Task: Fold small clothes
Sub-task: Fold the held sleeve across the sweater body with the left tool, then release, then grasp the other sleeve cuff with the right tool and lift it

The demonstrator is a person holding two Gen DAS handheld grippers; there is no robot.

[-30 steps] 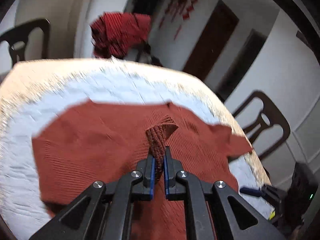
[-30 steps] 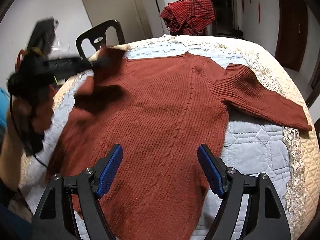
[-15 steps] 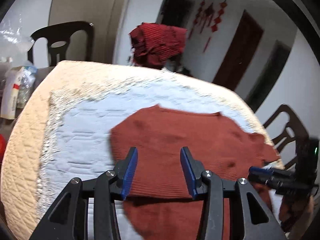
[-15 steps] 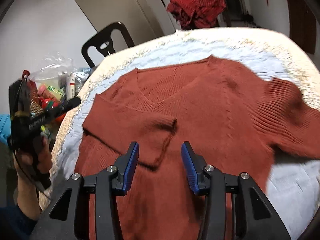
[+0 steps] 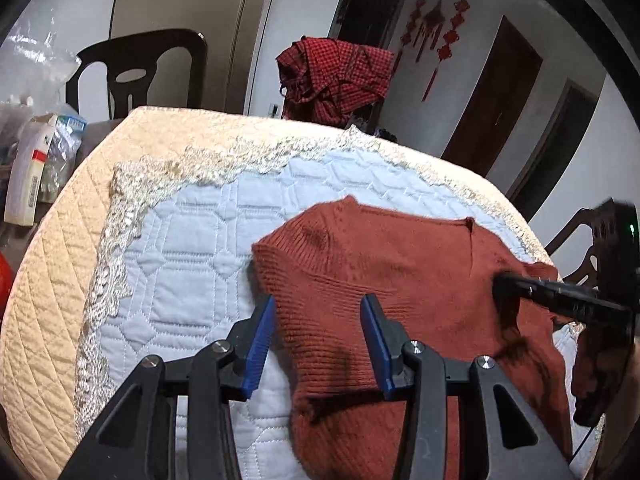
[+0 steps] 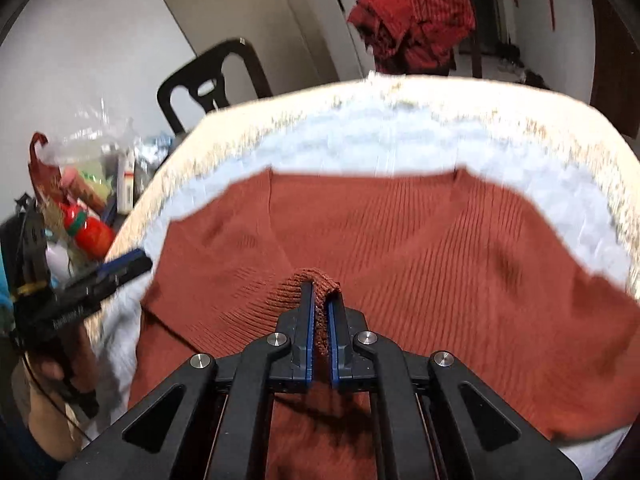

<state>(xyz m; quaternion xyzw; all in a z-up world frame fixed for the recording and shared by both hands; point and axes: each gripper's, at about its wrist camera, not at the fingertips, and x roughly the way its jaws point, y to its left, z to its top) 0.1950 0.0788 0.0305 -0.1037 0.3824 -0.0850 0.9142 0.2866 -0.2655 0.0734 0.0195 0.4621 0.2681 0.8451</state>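
One rust-red sweater (image 6: 400,248) lies spread on the quilted worktop (image 5: 168,248), and the right gripper (image 6: 320,320) has just snapped its jaws closed on a pinched-up fold of the knit near the sweater's middle. The left gripper (image 5: 316,340) hangs at the sweater's left edge, jaws apart, nothing clamped, one jaw over bare quilt and one over the knit. Beyond the sweater's neckline, off the worktop's far rim, one red checked cloth (image 5: 332,76) sits heaped. Two dark chairs (image 5: 136,72) flank the worktop.
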